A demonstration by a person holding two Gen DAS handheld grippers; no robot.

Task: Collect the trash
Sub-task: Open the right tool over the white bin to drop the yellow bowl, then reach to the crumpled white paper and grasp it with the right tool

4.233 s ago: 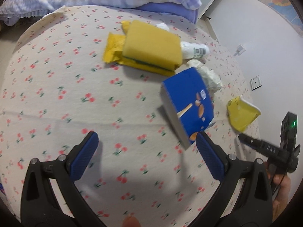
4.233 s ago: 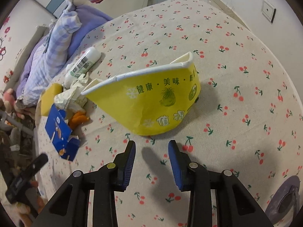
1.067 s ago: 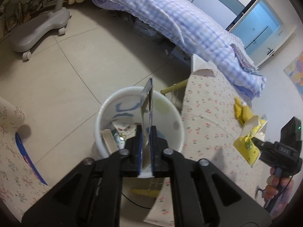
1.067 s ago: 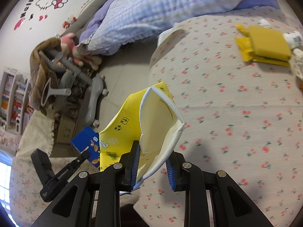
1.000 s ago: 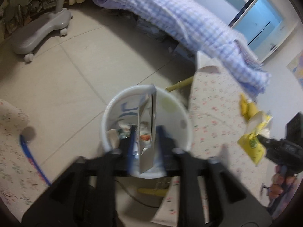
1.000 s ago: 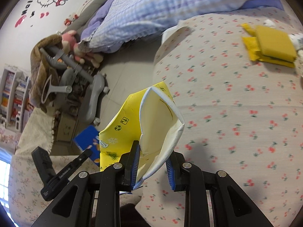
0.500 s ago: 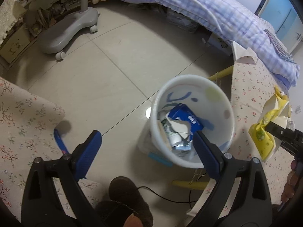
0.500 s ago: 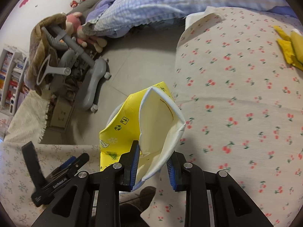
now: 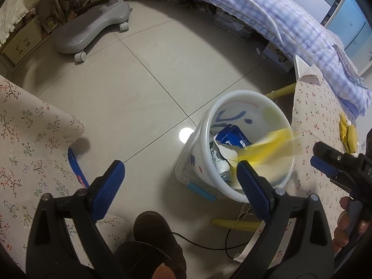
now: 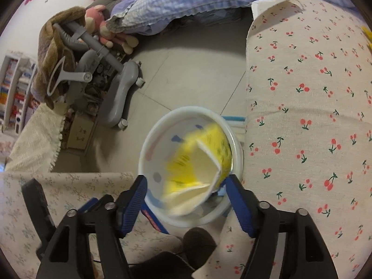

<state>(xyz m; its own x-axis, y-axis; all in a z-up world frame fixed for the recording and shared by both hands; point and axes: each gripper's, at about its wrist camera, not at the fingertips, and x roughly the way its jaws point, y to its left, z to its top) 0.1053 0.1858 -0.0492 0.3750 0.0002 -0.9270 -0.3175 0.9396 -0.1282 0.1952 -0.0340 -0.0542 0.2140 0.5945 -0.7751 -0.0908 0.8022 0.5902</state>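
Observation:
A white trash bucket (image 9: 287, 125) stands on the tiled floor beside the cherry-print table; it also shows in the right wrist view (image 10: 148, 144). A blue carton (image 9: 233, 137) lies inside it. A crushed yellow paper cup (image 10: 197, 162) is falling into the bucket, blurred; it shows as a yellow streak in the left wrist view (image 9: 265, 150). My right gripper (image 10: 186, 200) is open and empty right above the bucket. My left gripper (image 9: 179, 181) is open and empty, above the floor left of the bucket. More yellow trash (image 9: 348, 134) lies on the table.
The cherry-print table (image 10: 313, 116) is right of the bucket. A floral cloth surface (image 9: 25, 139) is to the left. A grey wheeled chair base (image 9: 90, 28) and a bed with checked bedding (image 9: 290, 21) are farther off. A brown slipper (image 9: 153, 234) and a cable are below.
My right gripper has opened and let go of the yellow cup, which is dropping into the bucket. My left gripper stays open after dropping the blue carton in.

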